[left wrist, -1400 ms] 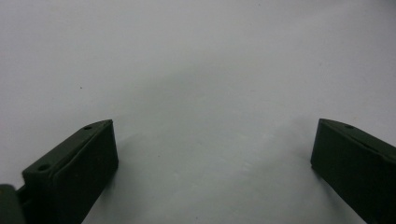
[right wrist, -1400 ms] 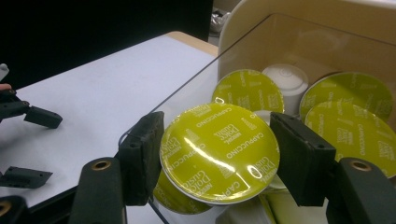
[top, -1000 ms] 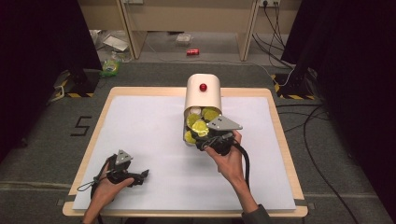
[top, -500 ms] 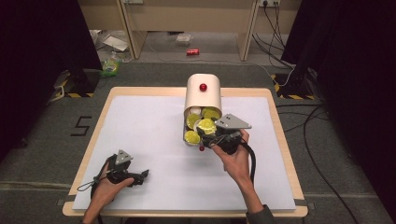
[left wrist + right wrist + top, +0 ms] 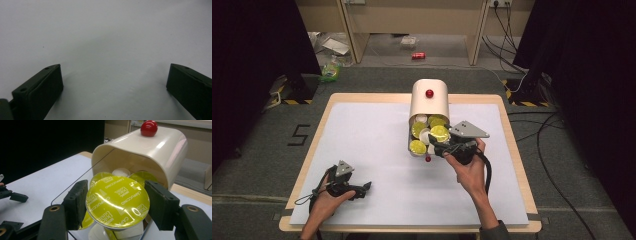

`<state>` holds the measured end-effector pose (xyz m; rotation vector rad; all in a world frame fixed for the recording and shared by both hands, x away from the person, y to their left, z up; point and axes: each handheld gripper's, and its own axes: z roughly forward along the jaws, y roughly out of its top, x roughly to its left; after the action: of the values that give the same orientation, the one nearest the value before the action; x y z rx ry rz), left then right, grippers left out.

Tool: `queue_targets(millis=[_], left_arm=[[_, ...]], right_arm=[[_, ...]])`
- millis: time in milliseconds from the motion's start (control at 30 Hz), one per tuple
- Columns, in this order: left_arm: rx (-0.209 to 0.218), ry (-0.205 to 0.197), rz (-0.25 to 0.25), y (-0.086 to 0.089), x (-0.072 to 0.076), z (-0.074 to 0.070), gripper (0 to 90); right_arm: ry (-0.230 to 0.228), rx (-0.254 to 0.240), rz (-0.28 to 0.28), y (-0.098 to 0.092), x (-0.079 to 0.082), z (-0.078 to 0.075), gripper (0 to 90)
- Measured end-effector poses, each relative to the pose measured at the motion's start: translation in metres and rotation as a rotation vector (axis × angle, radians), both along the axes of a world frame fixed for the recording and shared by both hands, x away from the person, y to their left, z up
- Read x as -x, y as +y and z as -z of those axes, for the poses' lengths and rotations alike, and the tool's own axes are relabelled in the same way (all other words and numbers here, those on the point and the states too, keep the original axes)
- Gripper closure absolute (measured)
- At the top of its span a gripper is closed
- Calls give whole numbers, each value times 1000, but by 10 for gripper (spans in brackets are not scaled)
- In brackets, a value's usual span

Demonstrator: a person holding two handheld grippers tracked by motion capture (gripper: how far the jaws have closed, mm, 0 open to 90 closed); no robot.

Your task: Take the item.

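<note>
My right claw (image 5: 117,205) is clamped on a yellow-lidded coffee capsule (image 5: 117,201), one jaw on each side of its rim, right at the open mouth of the cream dispenser (image 5: 429,102), where more capsules (image 5: 418,129) sit. My left claw (image 5: 362,189) rests on the desk (image 5: 362,135), well away from the dispenser, jaws spread with nothing between them.

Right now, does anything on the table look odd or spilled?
Nothing is spilled. The cream holder lies on its side with yellow capsules stacked in its mouth; the right gripper is clamped on one capsule.
</note>
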<state>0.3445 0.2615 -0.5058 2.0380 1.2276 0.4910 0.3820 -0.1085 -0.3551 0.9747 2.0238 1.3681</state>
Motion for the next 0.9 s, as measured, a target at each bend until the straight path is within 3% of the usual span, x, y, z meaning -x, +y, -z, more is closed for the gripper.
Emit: queue_targets(millis=[467, 900], left_arm=[[1, 0, 0, 0, 0, 0, 0], [1, 0, 0, 0, 0, 0, 0]], right_arm=[[-6, -42, 36, -20, 0, -7, 382], [-24, -32, 104, -39, -1, -9, 382]])
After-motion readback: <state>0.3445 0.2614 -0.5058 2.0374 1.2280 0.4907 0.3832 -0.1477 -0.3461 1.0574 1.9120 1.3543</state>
